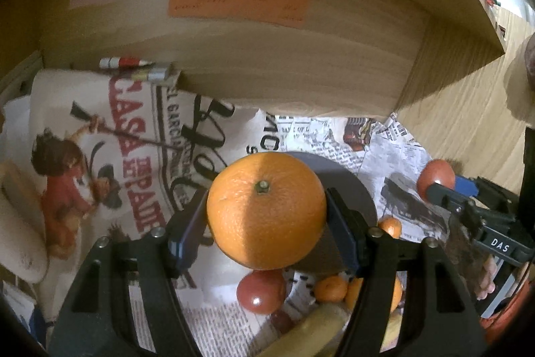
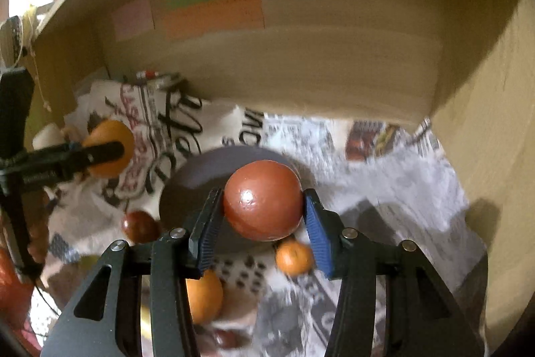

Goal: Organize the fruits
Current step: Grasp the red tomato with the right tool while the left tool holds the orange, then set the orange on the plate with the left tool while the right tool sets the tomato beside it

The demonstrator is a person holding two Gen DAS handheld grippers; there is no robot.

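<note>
My left gripper (image 1: 266, 223) is shut on a large orange (image 1: 265, 209) and holds it above a dark round plate (image 1: 351, 186). My right gripper (image 2: 264, 219) is shut on a red apple (image 2: 262, 199) above the same plate (image 2: 194, 176). In the left wrist view the right gripper (image 1: 438, 189) shows with the apple (image 1: 436, 178); in the right wrist view the left gripper (image 2: 100, 153) shows with the orange (image 2: 108, 136). Loose fruit lies below: a red apple (image 1: 260, 291), small mandarins (image 1: 329, 288), a yellow banana (image 1: 317, 323).
Newspaper (image 1: 394, 143) and a printed cloth bag (image 1: 110, 136) cover the surface inside a wooden shelf compartment (image 1: 284, 62). Coloured paper notes (image 1: 237, 2) are stuck on the back wall. Markers (image 1: 133, 66) lie at the back. A wooden side wall (image 2: 485, 139) stands on the right.
</note>
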